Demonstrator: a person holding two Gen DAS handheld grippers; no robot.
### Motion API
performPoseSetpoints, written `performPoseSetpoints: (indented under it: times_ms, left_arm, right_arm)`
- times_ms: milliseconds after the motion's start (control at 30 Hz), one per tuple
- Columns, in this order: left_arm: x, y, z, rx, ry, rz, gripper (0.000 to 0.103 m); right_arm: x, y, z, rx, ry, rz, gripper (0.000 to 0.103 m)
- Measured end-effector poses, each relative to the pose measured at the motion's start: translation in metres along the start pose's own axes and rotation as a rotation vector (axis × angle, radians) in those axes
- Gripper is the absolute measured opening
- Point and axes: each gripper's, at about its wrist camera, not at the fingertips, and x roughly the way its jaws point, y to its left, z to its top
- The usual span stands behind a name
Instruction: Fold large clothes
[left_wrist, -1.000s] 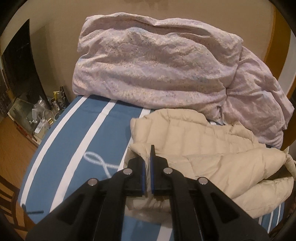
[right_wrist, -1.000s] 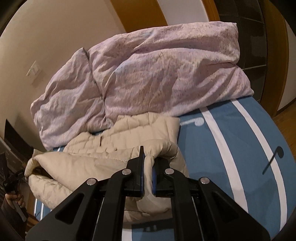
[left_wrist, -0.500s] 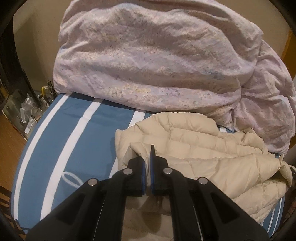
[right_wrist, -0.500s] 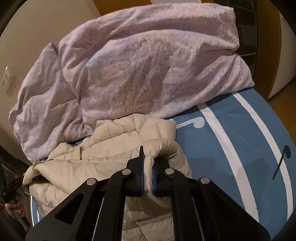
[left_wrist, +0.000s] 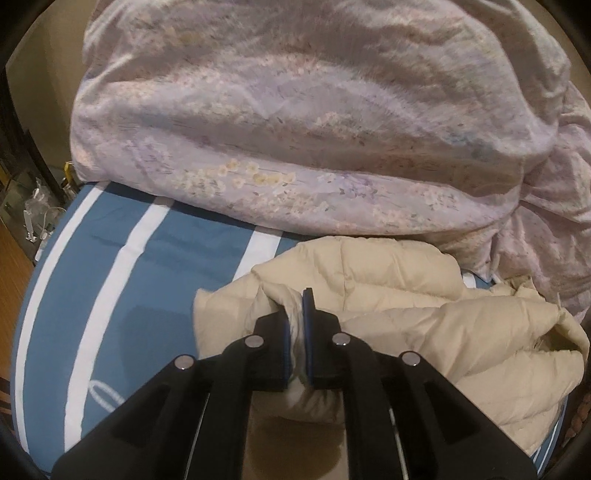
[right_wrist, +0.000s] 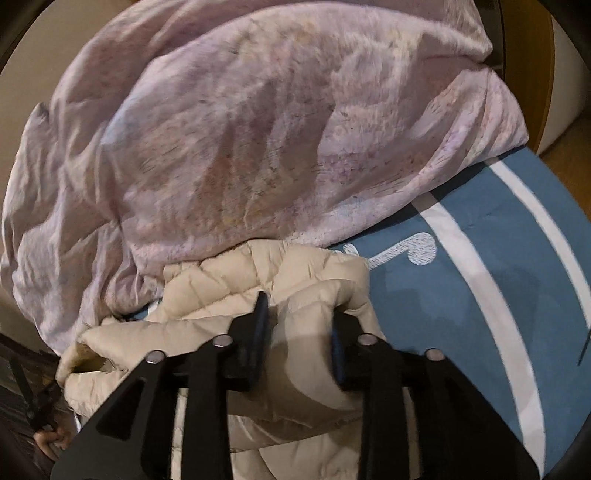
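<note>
1. Cream quilted fabric fills the low centre of both views: a puffy down jacket (left_wrist: 424, 332) lies crumpled on the bed, bunched toward 4 o'clock in the left wrist view and toward 8 o'clock in the right wrist view (right_wrist: 221, 295).
2. The left gripper (left_wrist: 295, 314) has its jaws starting to part; a fold of the jacket's edge sits in the narrow gap between them, and the pads are close against it on both sides.
3. The right gripper (right_wrist: 295, 325) has its jaws opening and already well spread; a thick roll of the jacket lies between them, touching the right-hand finger more than the left, which stands slightly clear.
4. A blue bedspread (left_wrist: 177, 266) with white stripes and white music-note figures covers the bed; it shows bare at 9 o'clock of the left gripper and at 3 o'clock of the right gripper (right_wrist: 461, 295).
5. A big lilac floral duvet (left_wrist: 295, 129) is heaped at 12 o'clock, just beyond the jacket and touching its far edge; it takes up the upper half of the right wrist view too (right_wrist: 240, 140).
6. At 9 o'clock in the left wrist view, beside the bed, small clear items (left_wrist: 37, 206) stand on a low surface, too blurred to name.
7. At 8 o'clock in the right wrist view, part of a hand (right_wrist: 48, 439) shows at the rim.
</note>
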Motion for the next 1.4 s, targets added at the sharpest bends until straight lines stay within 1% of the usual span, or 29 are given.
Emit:
performPoseSetpoints:
  times_ms: [33,67,100,133,200,233,267,300,333,367,400,533,600,733,933,1100,1267,1400]
  left_arm:
    - [0.003,0.000,0.002,-0.002,0.006,-0.004,0.011]
    - [0.006,-0.001,0.005,-0.006,0.012,-0.006,0.013]
    - [0.008,-0.002,0.007,-0.010,0.017,-0.008,0.018]
    - [0.009,-0.002,0.009,-0.013,0.019,-0.010,0.024]
    - [0.009,-0.002,0.013,-0.019,0.021,-0.016,0.031]
    - [0.007,-0.002,0.014,-0.019,0.021,-0.018,0.037]
    - [0.002,-0.002,0.016,-0.015,0.010,-0.016,0.042]
    - [-0.001,-0.003,0.017,-0.013,0.000,-0.012,0.053]
    - [-0.008,-0.004,0.019,-0.004,-0.023,0.011,0.066]
    - [-0.014,-0.004,0.020,0.006,-0.044,0.035,0.069]
    - [-0.023,-0.004,0.021,0.021,-0.068,0.047,0.070]
    - [-0.042,-0.004,0.021,0.042,-0.098,0.046,0.070]
    - [-0.050,-0.005,0.017,0.058,-0.108,0.047,0.070]
    - [-0.056,-0.011,0.008,0.084,-0.110,0.044,0.076]
    - [-0.038,-0.029,-0.002,0.139,-0.078,0.067,0.077]
    - [-0.018,-0.041,-0.007,0.176,-0.069,0.095,0.077]
    - [-0.002,-0.043,-0.006,0.179,-0.071,0.134,0.077]
    - [0.009,-0.043,-0.003,0.181,-0.073,0.166,0.077]
  right_arm:
    - [0.005,-0.002,0.004,0.024,0.009,0.015,0.047]
    - [0.007,-0.003,0.006,0.038,0.011,0.024,0.053]
    - [0.009,-0.003,0.009,0.048,0.012,0.031,0.056]
    - [0.010,-0.002,0.011,0.052,0.012,0.035,0.057]
    - [0.008,0.000,0.014,0.053,0.001,0.046,0.060]
    - [0.006,0.000,0.016,0.054,-0.004,0.050,0.062]
    - [0.002,0.000,0.017,0.054,-0.013,0.056,0.062]
    - [-0.003,0.001,0.018,0.051,-0.027,0.059,0.062]
    - [-0.007,0.001,0.019,0.046,-0.039,0.056,0.062]
    - [-0.015,0.002,0.020,0.033,-0.063,0.048,0.063]
    - [-0.021,0.002,0.020,0.023,-0.080,0.045,0.063]
    - [-0.042,0.005,0.016,-0.033,-0.119,0.038,0.063]
    - [-0.047,0.007,0.009,-0.072,-0.122,0.034,0.063]
    - [-0.045,0.013,-0.009,-0.142,-0.091,0.026,0.063]
    - [-0.023,0.033,-0.028,-0.225,-0.046,-0.004,0.063]
    - [-0.003,0.053,-0.037,-0.322,-0.033,-0.059,0.063]
    - [0.020,0.057,-0.040,-0.380,-0.026,-0.139,0.063]
    - [0.034,0.056,-0.041,-0.400,-0.034,-0.186,0.063]
